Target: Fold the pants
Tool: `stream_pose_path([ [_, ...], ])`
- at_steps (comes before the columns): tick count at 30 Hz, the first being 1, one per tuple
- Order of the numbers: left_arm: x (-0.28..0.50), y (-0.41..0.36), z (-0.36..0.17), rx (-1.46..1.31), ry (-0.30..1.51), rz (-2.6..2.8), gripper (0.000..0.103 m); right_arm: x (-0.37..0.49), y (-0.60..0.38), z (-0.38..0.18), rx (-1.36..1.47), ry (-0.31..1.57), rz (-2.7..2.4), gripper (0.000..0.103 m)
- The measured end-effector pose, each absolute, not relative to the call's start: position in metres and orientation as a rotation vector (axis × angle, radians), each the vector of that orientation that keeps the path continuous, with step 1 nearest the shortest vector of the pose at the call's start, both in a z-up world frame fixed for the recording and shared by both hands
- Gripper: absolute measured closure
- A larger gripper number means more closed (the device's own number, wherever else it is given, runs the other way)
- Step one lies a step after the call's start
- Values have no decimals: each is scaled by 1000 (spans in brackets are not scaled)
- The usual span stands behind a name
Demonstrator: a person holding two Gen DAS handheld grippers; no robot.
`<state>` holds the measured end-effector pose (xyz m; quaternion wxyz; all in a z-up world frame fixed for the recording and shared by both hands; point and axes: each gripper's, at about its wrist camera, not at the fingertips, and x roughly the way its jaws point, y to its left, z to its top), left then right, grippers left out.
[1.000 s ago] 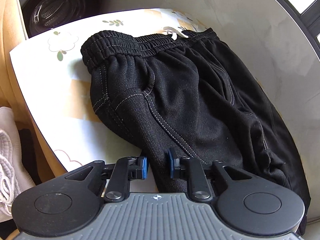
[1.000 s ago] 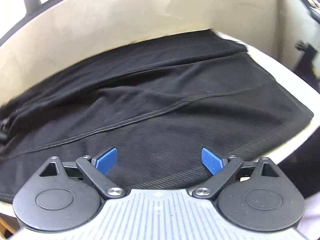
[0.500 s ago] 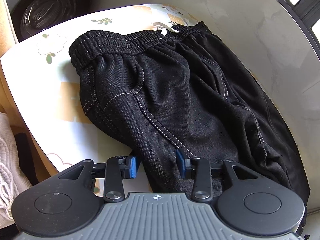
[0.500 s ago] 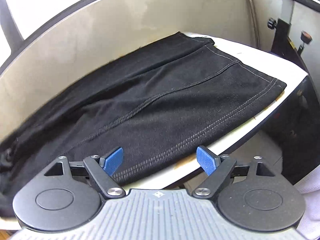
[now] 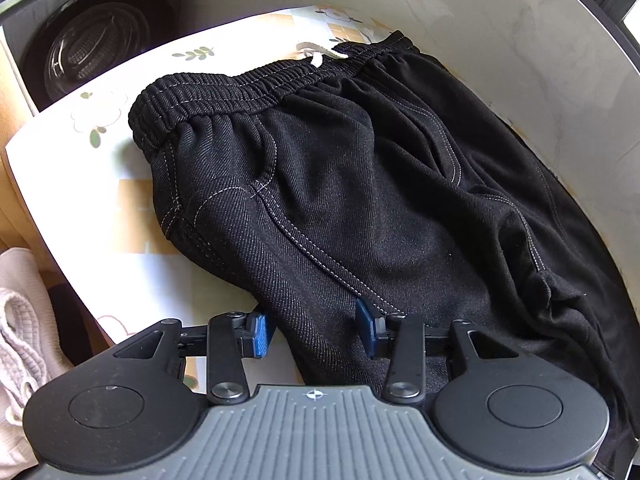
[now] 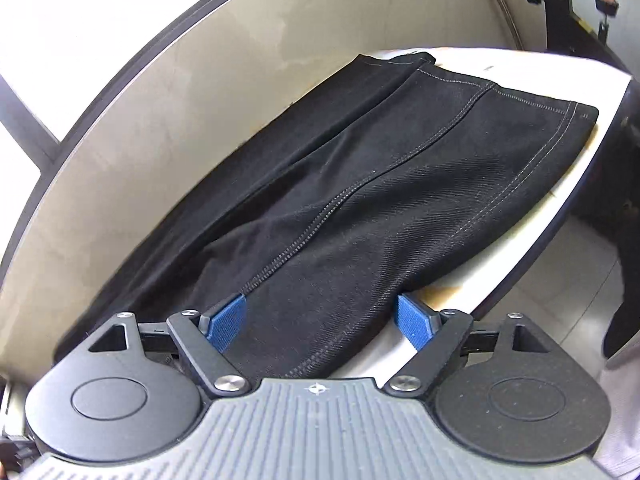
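Black pants [image 5: 360, 184] lie along the counter [image 5: 92, 184], pushed up against the back wall [image 5: 500, 52], waistband [image 5: 248, 92] toward the left end, hems [image 6: 532, 108] toward the right end. Judging by the lie, one lengthwise fold looks done: the legs sit stacked one on the other, both hems lined up at the counter's right edge, side seam running along the top. The cross folds, hems toward waistband, are not yet made; cloth near the seat is bunched and would want smoothing first. Left gripper [image 5: 316, 330]: spread partway, the near edge of the pants below the hip between the blue pads, which do not appear to press on it. Right gripper [image 6: 322, 320]: spread wide, straddling the near edge of the leg, left pad over the cloth, right pad just off the edge over bare counter; no pinch. Surface: white counter with a pale flower and leaf print and tan squares, ample bare room left of the waistband. Room: beige wall with a dark-framed window [image 6: 24, 120] above, front-loading washing machine [image 5: 92, 40] beyond the counter's left end, pinkish knit fabric [image 5: 20, 320] heaped low at left, dark stand [image 6: 560, 4] at far right.
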<state>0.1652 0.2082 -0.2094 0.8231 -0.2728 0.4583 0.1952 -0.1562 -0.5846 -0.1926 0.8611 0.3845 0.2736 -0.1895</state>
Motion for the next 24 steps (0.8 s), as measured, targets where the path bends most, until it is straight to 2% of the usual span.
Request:
stream_pose_path([
  [4,166,206,-208,-569,983,435,59,-149,-598,-194,811,556,-440,29],
  [13,161,208,-207,-641,958,493,59,-141,-636,-194,768,512,-598,39],
  [16,157,210,-206,-713,944,540,60,-144,-641,-193,816,509,-631,49],
  [24,134,194,-212,-886,953,383,61,-145,-643,-189,817,574,-611,58],
])
